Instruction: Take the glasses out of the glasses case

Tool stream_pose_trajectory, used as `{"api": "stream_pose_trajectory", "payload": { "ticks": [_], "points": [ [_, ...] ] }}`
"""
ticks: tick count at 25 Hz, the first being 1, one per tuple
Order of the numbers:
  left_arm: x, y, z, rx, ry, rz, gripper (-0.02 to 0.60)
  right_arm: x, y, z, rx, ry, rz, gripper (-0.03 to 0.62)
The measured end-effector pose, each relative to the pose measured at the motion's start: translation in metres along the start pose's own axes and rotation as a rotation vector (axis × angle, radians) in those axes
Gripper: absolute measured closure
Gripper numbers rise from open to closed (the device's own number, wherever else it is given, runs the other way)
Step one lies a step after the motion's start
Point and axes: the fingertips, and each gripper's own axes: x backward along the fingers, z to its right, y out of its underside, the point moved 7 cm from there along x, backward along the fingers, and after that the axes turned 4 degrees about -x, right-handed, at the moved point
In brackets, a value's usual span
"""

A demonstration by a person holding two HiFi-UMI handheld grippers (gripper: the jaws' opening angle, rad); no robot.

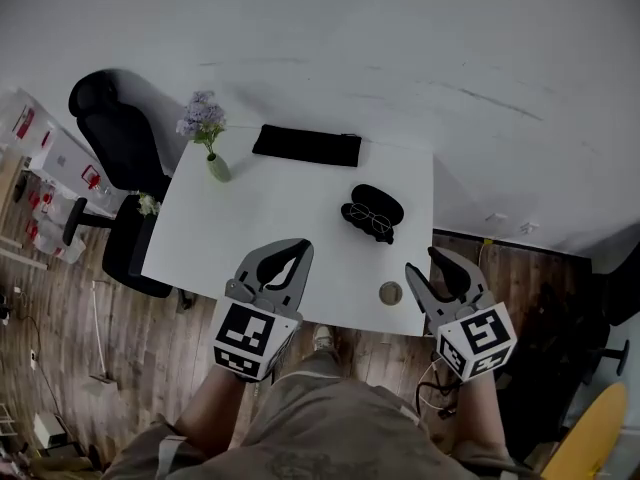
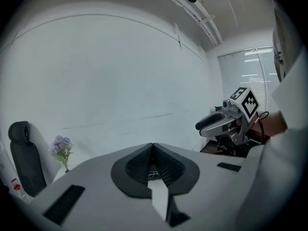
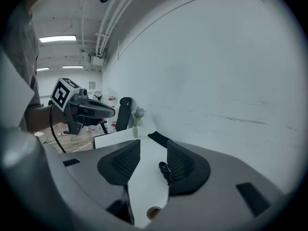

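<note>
The open black oval glasses case (image 1: 384, 200) lies on the white desk (image 1: 270, 203), well ahead of both grippers. The thin wire-rimmed glasses (image 1: 372, 220) rest on it. The left gripper (image 1: 296, 251) is closed and empty; the right gripper (image 1: 428, 264) is open and empty. We steady the case with the left and pinch the bridge with the right.

Head view high above, steeply down on white table (image 1: 290, 228), gripper views low, facing the wall (image 2: 120, 71), all sharing glasses case (image 1: 380, 201).
</note>
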Motion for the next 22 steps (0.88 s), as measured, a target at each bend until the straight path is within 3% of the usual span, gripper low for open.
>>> {"api": "stream_pose_trajectory", "payload": {
  "ticks": [9,15,22],
  "points": [
    [-0.036,0.02,-0.037,0.008,0.067,-0.054,0.565,-0.057,0.0,0.007,-0.034,0.002,-0.08,0.405],
    [-0.049,0.027,-0.04,0.037,0.083,-0.085,0.565,-0.073,0.004,0.02,-0.037,0.015,-0.144,0.404],
    [-0.063,0.027,-0.032,0.059,0.067,-0.113,0.565,-0.082,0.01,0.038,-0.038,-0.027,-0.168,0.405]
  ]
}}
